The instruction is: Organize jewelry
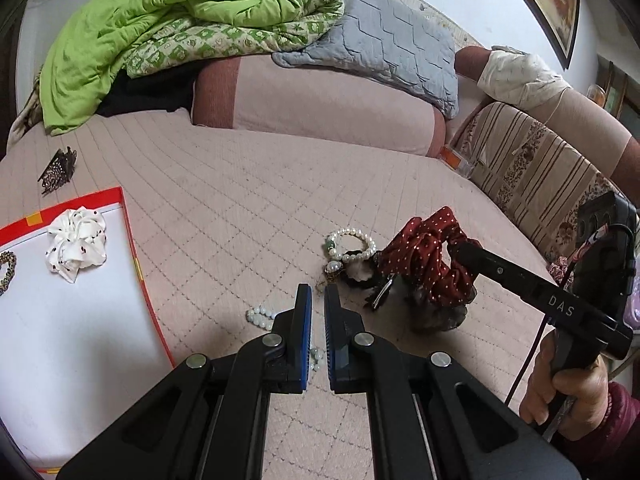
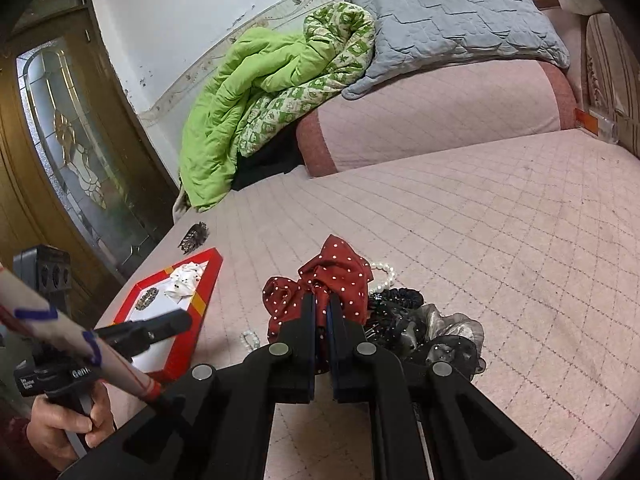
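My right gripper [image 2: 321, 303] is shut on a red polka-dot scrunchie [image 2: 338, 268] and holds it just above a pile of accessories on the pink quilted bed. In the left wrist view the right gripper [image 1: 460, 249] comes in from the right with the red scrunchie [image 1: 420, 256] hanging off its tip. My left gripper [image 1: 318, 296] is shut with nothing in it, above a pale green bead bracelet [image 1: 260, 314]. A red-rimmed white tray [image 1: 129, 236] at the left holds a white scrunchie [image 1: 76, 246] and a leopard-print one [image 1: 6, 272].
A pearl bracelet [image 1: 354, 242] and black and grey scrunchies [image 2: 440, 340] lie in the pile. A brown hair claw [image 1: 58, 170] lies beyond the tray. A green quilt [image 1: 160, 20], grey pillow [image 1: 400, 40] and pink bolster [image 1: 320, 100] line the back. A wooden door [image 2: 60, 140] stands left.
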`<act>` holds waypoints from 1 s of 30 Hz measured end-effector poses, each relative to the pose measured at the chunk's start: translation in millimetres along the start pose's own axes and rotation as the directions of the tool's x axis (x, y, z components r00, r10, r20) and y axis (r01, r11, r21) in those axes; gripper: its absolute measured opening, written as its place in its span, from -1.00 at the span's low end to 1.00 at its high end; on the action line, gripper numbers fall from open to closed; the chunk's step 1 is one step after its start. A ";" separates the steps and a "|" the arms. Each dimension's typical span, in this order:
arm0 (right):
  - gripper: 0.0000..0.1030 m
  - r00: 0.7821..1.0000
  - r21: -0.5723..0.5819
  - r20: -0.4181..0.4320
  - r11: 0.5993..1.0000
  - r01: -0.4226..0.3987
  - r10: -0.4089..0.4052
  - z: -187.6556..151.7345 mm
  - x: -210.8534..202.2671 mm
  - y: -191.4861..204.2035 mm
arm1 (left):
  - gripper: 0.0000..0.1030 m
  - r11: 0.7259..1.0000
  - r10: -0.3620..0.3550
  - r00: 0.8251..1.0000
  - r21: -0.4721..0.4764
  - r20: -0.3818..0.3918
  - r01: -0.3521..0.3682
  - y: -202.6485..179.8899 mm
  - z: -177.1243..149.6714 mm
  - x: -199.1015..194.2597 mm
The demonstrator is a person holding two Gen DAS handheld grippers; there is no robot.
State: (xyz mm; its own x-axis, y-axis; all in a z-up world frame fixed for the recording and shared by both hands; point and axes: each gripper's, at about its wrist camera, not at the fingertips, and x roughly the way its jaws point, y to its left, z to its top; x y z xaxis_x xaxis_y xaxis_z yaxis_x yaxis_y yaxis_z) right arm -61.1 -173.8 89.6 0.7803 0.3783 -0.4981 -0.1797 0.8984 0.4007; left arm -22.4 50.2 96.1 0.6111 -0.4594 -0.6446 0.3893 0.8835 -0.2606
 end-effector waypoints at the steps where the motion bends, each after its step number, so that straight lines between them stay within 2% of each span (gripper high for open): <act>1: -0.89 1.000 -0.003 0.002 1.000 0.002 -0.002 -0.3 -0.4 1.1 | -0.88 1.000 0.000 1.000 -0.001 -0.017 0.000 0.5 -0.8 2.9; 3: -0.89 1.000 -0.003 -0.002 1.000 0.006 -0.006 -0.9 1.0 1.8 | -0.89 1.000 0.017 0.998 -0.006 -0.053 -0.017 2.2 -4.4 10.0; 5: -0.89 1.000 0.009 -0.011 1.000 0.007 -0.007 -2.4 2.5 0.5 | -0.78 1.000 0.007 0.995 -0.027 -0.099 -0.010 2.2 -7.5 20.1; 7: -0.89 1.000 0.011 -0.018 1.000 0.010 -0.010 -2.3 3.7 0.1 | -0.32 0.999 0.019 0.993 -0.033 -0.119 -0.023 0.2 -12.8 27.5; 8: -0.89 1.000 0.012 -0.019 1.000 0.011 -0.011 -2.2 4.1 -0.3 | -0.25 0.999 0.033 0.991 -0.029 -0.130 -0.037 -1.8 -14.3 32.2; 14: -0.88 1.000 0.018 -0.026 1.000 0.005 -0.005 -0.8 5.0 -3.1 | -0.23 0.994 0.090 0.971 -0.047 -0.220 -0.103 -9.1 -22.1 68.1; 15: -0.88 1.000 0.021 -0.027 1.000 0.004 -0.003 -0.9 5.5 -3.6 | -0.23 0.990 0.121 0.964 -0.040 -0.237 -0.134 -10.9 -23.2 76.8; 17: -0.88 0.999 0.030 -0.032 1.000 -0.005 0.006 -1.3 6.4 -4.9 | -0.23 0.978 0.196 0.945 -0.016 -0.260 -0.207 -10.5 -27.1 89.4; 20: -0.88 0.999 0.036 -0.034 0.999 -0.015 0.017 -1.1 6.5 -6.3 | -0.24 0.961 0.275 0.932 0.057 -0.237 -0.269 -19.1 -27.7 99.3; 21: -0.88 0.999 0.035 -0.034 0.999 -0.016 0.018 -0.9 6.3 -6.9 | -0.28 0.957 0.289 0.929 0.072 -0.231 -0.280 -21.0 -28.5 101.3; 22: -0.88 0.999 0.037 -0.032 0.999 -0.017 0.018 -0.7 5.6 -7.7 | -0.43 0.955 0.298 0.929 0.086 -0.221 -0.285 -22.7 -29.4 102.5; 23: -0.88 0.999 0.041 -0.030 0.999 -0.017 0.019 -0.6 5.1 -8.6 | -0.58 0.953 0.301 0.930 0.092 -0.211 -0.288 -23.5 -29.7 101.7; 24: -0.88 0.999 0.047 -0.028 0.999 -0.021 0.022 0.0 4.7 -10.0 | -0.90 0.955 0.297 0.934 0.088 -0.199 -0.285 -23.3 -29.3 99.9; 26: -0.88 0.999 0.059 -0.025 0.998 -0.022 0.023 1.0 3.9 -12.1 | -0.90 0.969 0.247 0.951 0.052 -0.187 -0.241 -18.3 -27.4 94.5; 30: -0.88 0.999 0.069 -0.014 0.997 -0.028 0.029 1.9 0.9 -13.1 | -0.90 0.983 0.186 0.973 0.017 -0.140 -0.185 -15.2 -21.4 80.9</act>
State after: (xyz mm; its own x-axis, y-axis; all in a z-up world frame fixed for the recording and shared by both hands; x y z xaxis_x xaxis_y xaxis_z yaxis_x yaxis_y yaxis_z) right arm -56.9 -185.6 85.4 0.7662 0.4076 -0.4968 -0.1603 0.8699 0.4664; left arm 6.4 1.5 32.5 0.5699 -0.2698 -0.7761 0.2813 0.9516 -0.1243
